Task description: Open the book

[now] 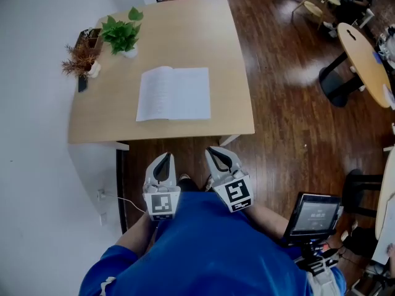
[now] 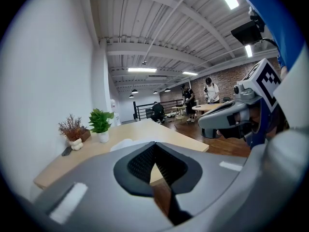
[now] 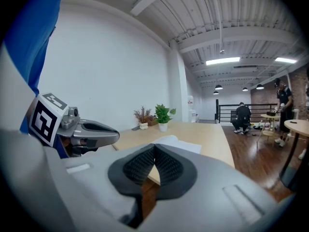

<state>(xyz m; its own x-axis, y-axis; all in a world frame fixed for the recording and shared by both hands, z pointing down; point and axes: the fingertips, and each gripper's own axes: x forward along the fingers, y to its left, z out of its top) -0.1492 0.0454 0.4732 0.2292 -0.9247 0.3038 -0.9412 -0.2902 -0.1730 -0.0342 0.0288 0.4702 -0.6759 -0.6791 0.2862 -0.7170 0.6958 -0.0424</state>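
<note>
The book (image 1: 173,94) lies open and flat on the wooden table (image 1: 185,29), white pages up, near the table's front half. Both grippers are pulled back off the table, close to the person's blue shirt. My left gripper (image 1: 163,163) is shut with nothing between its pads. My right gripper (image 1: 220,156) beside it is also shut and empty. In the left gripper view the book (image 2: 124,143) shows as a pale shape past the closed jaws (image 2: 154,151). In the right gripper view the open pages (image 3: 175,142) lie beyond the closed jaws (image 3: 154,154).
A green potted plant (image 1: 122,36) and a dried-flower pot (image 1: 81,59) stand at the table's far left corner, with a dark flat object (image 1: 82,82) beside them. A white wall runs along the left. A screen on a stand (image 1: 313,216) is at the right, with round tables and chairs beyond.
</note>
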